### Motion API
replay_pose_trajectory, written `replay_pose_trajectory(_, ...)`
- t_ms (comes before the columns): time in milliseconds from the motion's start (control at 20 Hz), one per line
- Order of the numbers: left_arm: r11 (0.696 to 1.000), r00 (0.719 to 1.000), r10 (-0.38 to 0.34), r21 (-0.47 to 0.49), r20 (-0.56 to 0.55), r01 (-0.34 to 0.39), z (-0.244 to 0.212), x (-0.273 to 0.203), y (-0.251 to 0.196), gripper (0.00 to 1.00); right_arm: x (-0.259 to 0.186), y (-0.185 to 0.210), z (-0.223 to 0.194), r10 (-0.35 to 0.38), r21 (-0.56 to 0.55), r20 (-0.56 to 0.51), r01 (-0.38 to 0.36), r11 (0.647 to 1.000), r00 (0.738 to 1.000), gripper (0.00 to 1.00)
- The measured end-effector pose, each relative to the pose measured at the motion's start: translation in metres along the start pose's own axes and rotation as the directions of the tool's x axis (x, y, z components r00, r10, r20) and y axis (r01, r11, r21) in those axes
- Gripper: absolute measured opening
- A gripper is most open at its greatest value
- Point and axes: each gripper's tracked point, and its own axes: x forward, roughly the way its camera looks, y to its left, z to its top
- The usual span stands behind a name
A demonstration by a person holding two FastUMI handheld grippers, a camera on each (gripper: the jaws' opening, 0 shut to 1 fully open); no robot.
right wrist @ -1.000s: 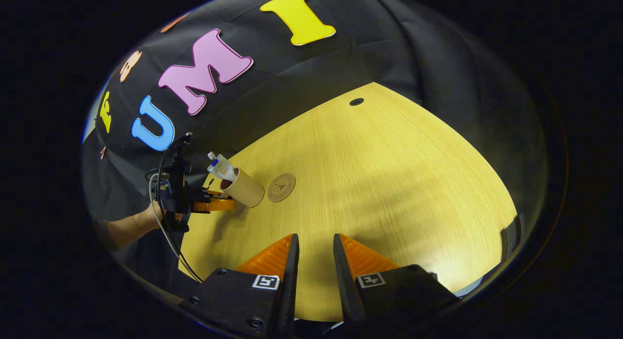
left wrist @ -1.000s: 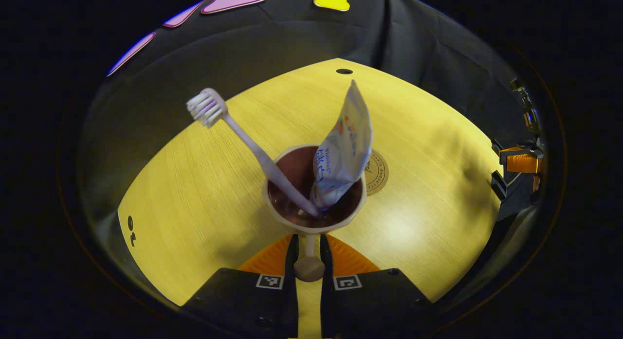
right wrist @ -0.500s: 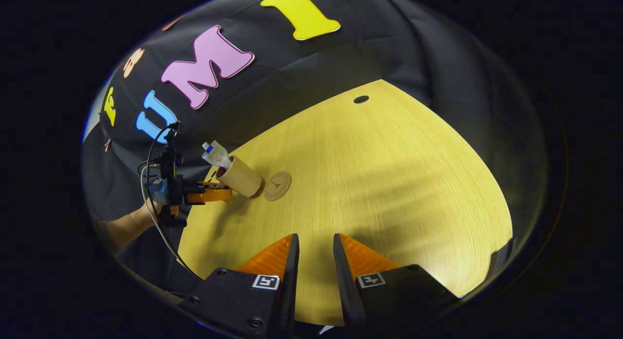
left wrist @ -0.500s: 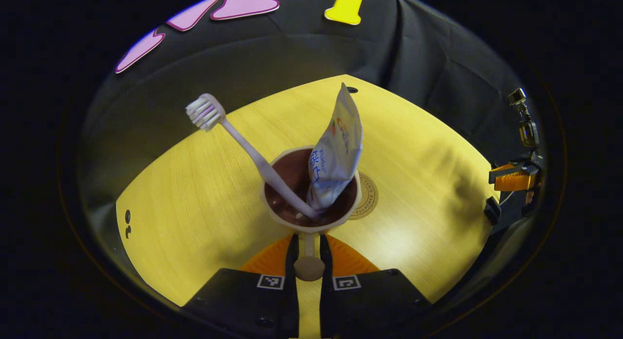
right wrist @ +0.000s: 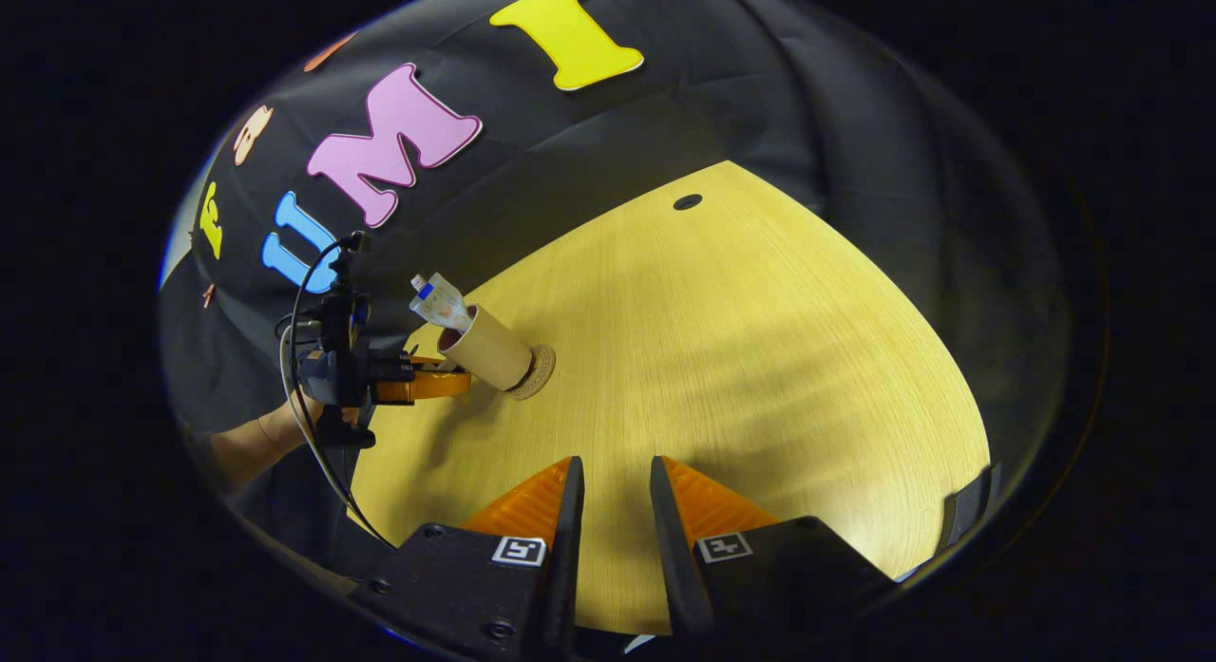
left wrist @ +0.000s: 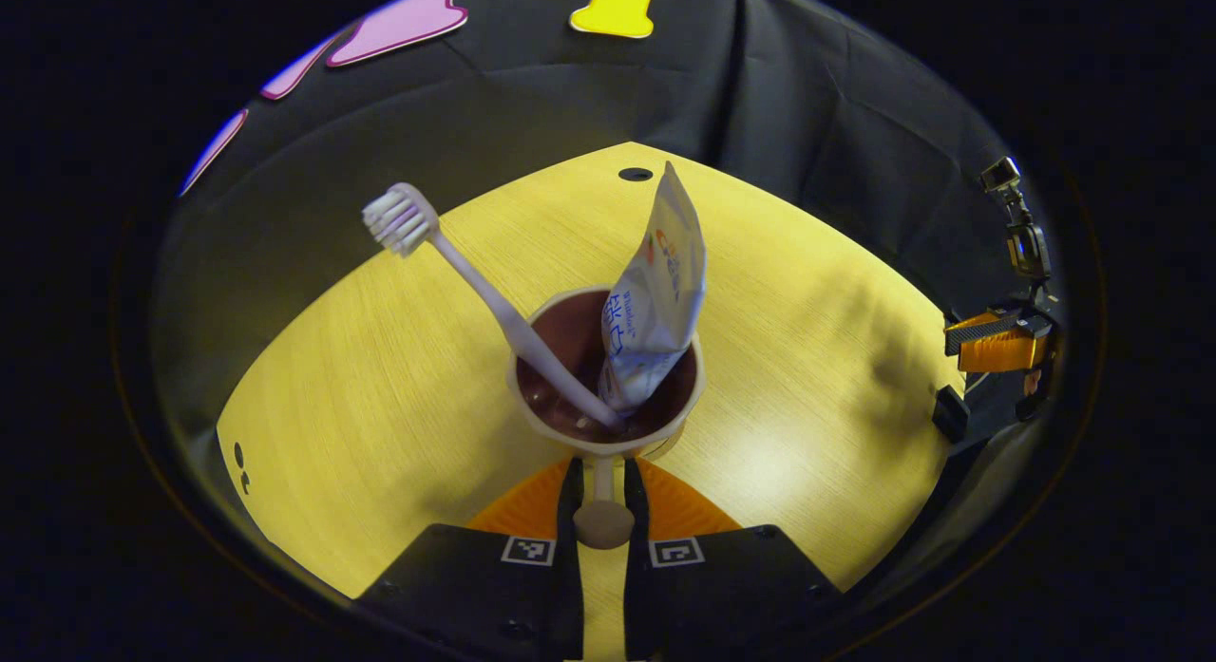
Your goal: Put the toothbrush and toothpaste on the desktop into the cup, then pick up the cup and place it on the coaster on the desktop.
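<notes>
Cup held over the coaster

Left gripper view: left gripper (left wrist: 601,491) has its fingers clenched on the small handle of the cup (left wrist: 608,432), both pressing it. The toothbrush (left wrist: 475,282) leans left inside the cup; the toothpaste (left wrist: 654,301) stands beside it. Yellow worktop (left wrist: 380,387) lies beneath.

Right gripper view: right gripper (right wrist: 616,510) hovers over the worktop, its fingers slightly parted and grasping nothing. Far left, the cup sits over the round coaster (right wrist: 537,372), whose edge peeks out at its base; contact cannot be told.
</notes>
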Motion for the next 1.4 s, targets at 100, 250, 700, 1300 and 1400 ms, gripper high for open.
replay_pose_trajectory(100, 1.000, 1.000, -0.004, 0.010, 0.000, 0.004, 0.004, 0.002, -0.004, 0.22, 0.000, -0.001, 0.000, -0.003, 0.003, 0.001, 0.003, 1.000, 1.000, 0.43)
replay_pose_trajectory(250, 1.000, 1.000, -0.003, 0.014, -0.008, 0.003, 0.004, 0.005, -0.008, 0.22, -0.002, 0.000, -0.002, -0.005, 0.007, 0.001, 0.004, 1.000, 1.000, 0.43)
replay_pose_trajectory(700, 1.000, 1.000, 0.005, 0.026, 0.025, -0.006, 0.007, 0.009, -0.011, 0.43, -0.006, 0.006, -0.003, -0.027, 0.018, 0.021, 0.026, 0.999, 0.999, 0.43)
replay_pose_trajectory(1300, 1.000, 0.990, 0.013, 0.006, 0.138, -0.013, -0.012, -0.068, -0.017, 0.99, -0.015, 0.074, -0.017, -0.008, -0.027, 0.059, 0.010, 1.000, 0.998, 0.43)
replay_pose_trajectory(1400, 0.999, 0.983, 0.038, -0.011, 0.182, -0.036, -0.017, -0.096, -0.012, 0.99, -0.016, 0.092, -0.022, 0.003, -0.042, 0.066, -0.001, 0.999, 0.998, 0.43)
